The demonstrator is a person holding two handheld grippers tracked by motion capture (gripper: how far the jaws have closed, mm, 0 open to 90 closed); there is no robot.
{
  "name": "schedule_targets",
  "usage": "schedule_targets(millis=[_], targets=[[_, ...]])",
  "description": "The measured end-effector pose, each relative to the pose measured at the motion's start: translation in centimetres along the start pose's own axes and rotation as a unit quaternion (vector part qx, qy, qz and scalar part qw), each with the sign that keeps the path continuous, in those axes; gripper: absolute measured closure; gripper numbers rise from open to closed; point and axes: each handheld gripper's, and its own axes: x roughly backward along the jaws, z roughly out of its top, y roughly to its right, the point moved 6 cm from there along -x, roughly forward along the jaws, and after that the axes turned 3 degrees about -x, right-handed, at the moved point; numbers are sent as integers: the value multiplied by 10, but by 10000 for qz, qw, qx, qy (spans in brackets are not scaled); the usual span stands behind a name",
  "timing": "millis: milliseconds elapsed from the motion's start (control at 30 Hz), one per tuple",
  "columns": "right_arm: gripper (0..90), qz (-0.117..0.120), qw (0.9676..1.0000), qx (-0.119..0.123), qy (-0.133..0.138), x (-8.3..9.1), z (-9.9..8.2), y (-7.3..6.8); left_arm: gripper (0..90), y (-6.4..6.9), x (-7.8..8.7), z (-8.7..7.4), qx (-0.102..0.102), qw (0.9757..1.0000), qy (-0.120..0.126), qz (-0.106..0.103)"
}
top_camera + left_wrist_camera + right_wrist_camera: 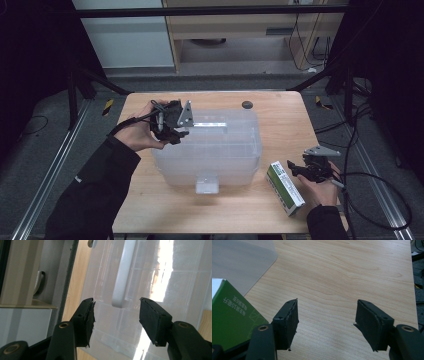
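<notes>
Looking down from the high view, a clear plastic storage box (210, 150) sits at the middle of the wooden table (280, 115), and everything else places itself around it. The left gripper (176, 131) hovers over the box's back left corner, beside the white handle (210, 124) on the lid. To the box's right lies a green and white carton (285, 187), with the right gripper (300, 170) just beyond it, near the table's edge. In the left gripper view, the left gripper (116, 315) has its jaws spread apart above the lid with the end of the handle (122, 277) ahead of the gap; whether the pads touch the lid is hard to tell. In the right gripper view, the right gripper (327, 322) stands released over bare wood, the carton (232, 320) just beside one jaw and a corner of the box (239, 262) farther off.
</notes>
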Motion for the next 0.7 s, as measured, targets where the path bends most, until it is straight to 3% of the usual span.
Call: schedule_targets(millis=[233,700], targets=[[350,12,10000,9,-33,-1,-1,0,460,-1,-9,7,-180,9998,-63,-43],[357,9,10000,30,-67,-2,-2,1,530,-1,-33,11,-309,9991,-223,-194]])
